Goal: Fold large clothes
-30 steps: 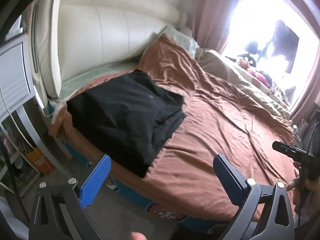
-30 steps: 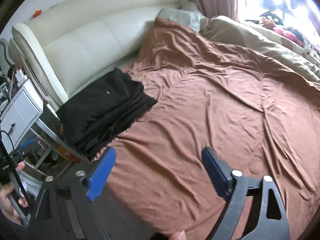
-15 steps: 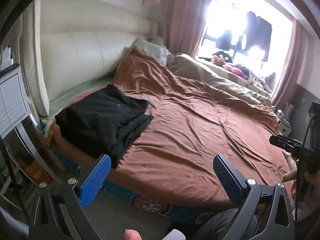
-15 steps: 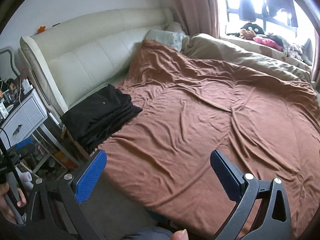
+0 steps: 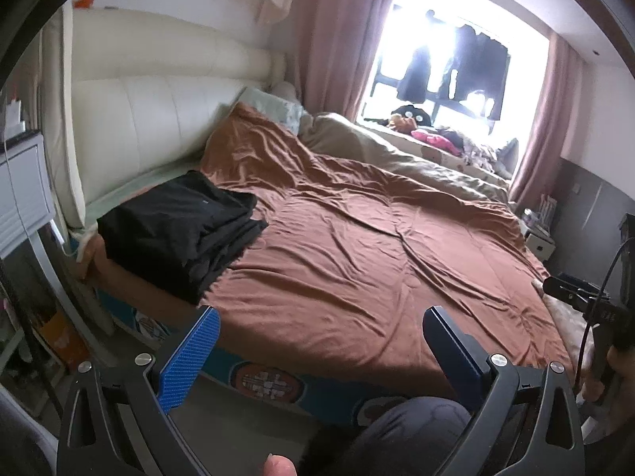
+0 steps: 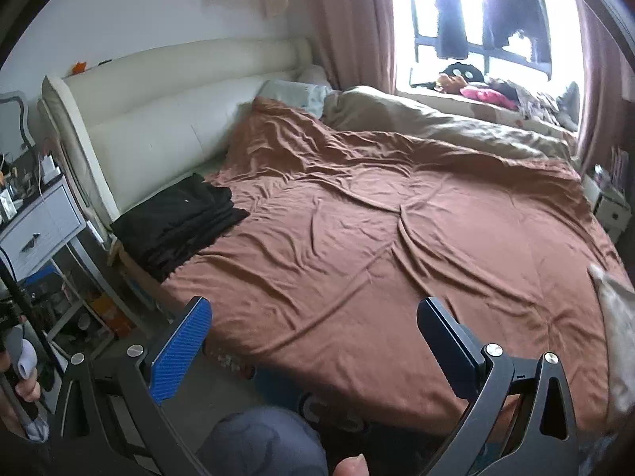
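Folded black clothes (image 5: 180, 226) stacked at the bed's head-end corner on the brown cover (image 5: 357, 261), beside the cream headboard (image 5: 158, 119). Left gripper (image 5: 319, 351) and right gripper (image 6: 313, 341) both spread wide, empty, held off the bed's side edge. White nightstand (image 6: 37, 224) beside the stack.

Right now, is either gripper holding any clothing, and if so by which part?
Nothing is held. The left gripper and right gripper are both open with empty jaws, off the bed's near edge. The folded black clothes lie untouched on the brown bedspread.
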`<state>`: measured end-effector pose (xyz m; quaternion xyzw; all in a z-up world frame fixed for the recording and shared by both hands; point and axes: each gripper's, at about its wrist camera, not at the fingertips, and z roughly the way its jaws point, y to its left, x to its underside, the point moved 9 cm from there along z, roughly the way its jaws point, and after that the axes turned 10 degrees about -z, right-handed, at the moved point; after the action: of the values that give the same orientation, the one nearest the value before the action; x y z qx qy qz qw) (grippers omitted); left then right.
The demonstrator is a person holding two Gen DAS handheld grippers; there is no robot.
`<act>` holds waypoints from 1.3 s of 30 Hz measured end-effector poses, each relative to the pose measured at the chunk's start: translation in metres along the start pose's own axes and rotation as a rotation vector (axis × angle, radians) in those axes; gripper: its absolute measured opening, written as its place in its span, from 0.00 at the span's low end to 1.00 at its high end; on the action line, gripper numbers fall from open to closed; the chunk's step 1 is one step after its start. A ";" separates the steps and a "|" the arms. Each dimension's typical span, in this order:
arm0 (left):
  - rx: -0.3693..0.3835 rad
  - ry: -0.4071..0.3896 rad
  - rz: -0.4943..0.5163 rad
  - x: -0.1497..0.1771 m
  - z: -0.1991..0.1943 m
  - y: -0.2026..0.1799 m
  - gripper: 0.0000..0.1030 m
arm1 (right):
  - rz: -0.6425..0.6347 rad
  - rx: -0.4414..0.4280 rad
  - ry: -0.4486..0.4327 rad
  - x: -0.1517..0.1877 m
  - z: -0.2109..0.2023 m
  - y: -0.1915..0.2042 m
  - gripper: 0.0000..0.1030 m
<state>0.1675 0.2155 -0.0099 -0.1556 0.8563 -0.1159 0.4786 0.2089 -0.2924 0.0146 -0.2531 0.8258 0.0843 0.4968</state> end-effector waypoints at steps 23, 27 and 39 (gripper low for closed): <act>0.084 -0.118 0.114 0.070 -0.092 -0.051 1.00 | 0.052 0.027 -0.129 0.102 -0.108 0.008 1.00; 0.092 -0.143 0.105 0.075 -0.096 -0.048 1.00 | 0.062 0.039 -0.145 0.113 -0.110 0.007 1.00; 0.085 -0.157 0.107 0.087 -0.088 -0.043 0.99 | 0.047 0.068 -0.158 0.129 -0.101 0.017 1.00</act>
<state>0.0560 0.1473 -0.0179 -0.0980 0.8175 -0.1137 0.5561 0.0732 -0.3598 -0.0489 -0.2091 0.7923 0.0873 0.5665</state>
